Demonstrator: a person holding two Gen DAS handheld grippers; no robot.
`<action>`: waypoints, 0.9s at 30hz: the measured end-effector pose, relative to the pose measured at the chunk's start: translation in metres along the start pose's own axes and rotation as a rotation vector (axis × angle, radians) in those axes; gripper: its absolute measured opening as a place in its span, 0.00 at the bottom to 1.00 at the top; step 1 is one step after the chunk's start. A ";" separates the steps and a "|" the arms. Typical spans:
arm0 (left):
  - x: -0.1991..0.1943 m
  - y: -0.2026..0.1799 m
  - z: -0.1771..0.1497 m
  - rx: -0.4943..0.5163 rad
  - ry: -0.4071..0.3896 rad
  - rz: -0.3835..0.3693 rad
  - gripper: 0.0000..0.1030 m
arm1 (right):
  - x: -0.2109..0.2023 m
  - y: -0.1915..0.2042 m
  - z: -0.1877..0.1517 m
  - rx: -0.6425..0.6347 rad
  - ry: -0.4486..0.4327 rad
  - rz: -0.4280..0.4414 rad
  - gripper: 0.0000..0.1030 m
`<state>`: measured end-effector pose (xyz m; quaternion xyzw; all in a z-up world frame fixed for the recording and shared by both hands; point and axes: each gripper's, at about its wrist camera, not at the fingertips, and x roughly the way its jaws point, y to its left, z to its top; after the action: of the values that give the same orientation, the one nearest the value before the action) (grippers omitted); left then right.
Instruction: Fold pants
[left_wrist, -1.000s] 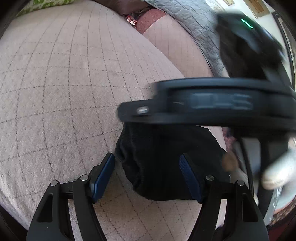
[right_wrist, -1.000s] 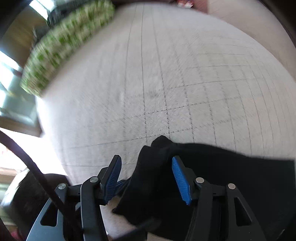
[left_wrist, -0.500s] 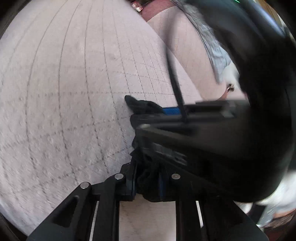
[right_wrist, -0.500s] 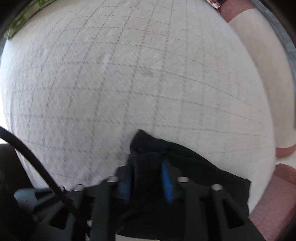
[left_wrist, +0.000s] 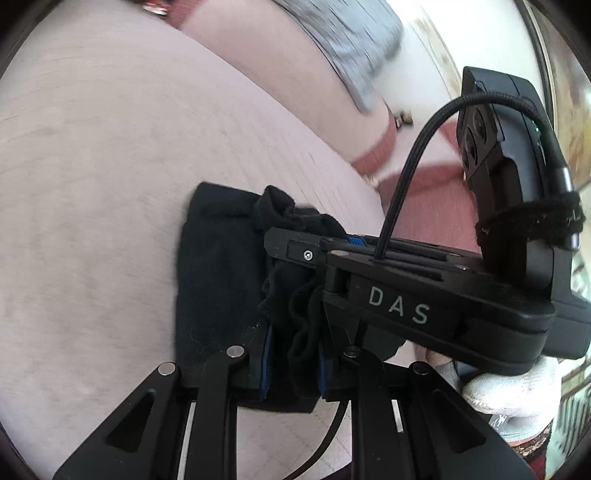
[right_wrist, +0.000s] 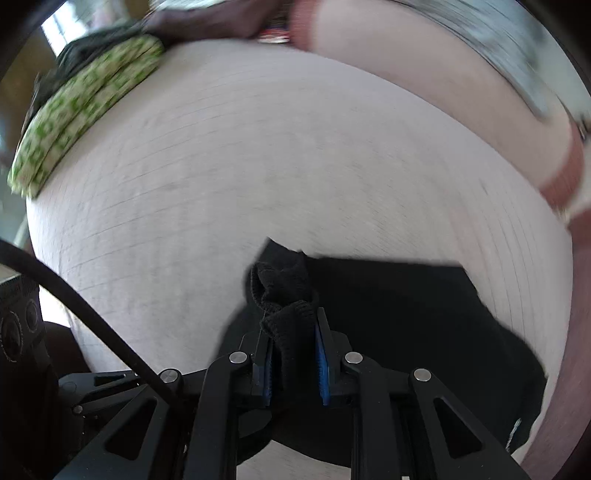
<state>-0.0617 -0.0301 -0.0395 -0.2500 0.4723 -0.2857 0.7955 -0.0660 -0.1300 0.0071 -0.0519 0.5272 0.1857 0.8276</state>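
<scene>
Clamping black pants (left_wrist: 218, 280): both grippers.

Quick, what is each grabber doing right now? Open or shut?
Left gripper: shut on a bunched fold of the black pants.
Right gripper: shut on the black pants too.

Bare quilted bedspread (right_wrist: 295, 155) lies open beyond the black pants (right_wrist: 406, 306). Beside the pants, the right gripper (left_wrist: 354, 242) crosses the left gripper's (left_wrist: 293, 363) front.
</scene>
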 end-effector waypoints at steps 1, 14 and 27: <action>0.010 -0.008 -0.002 0.019 0.013 0.011 0.17 | -0.001 -0.016 -0.007 0.026 -0.006 0.007 0.19; 0.033 -0.055 -0.025 0.173 0.121 0.075 0.40 | -0.006 -0.205 -0.122 0.549 -0.301 0.233 0.59; 0.029 -0.022 -0.052 0.136 0.085 0.218 0.43 | -0.019 -0.173 -0.127 0.551 -0.364 0.455 0.44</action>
<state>-0.1018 -0.0729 -0.0647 -0.1302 0.5096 -0.2393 0.8161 -0.1191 -0.3309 -0.0510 0.3236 0.4000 0.2222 0.8282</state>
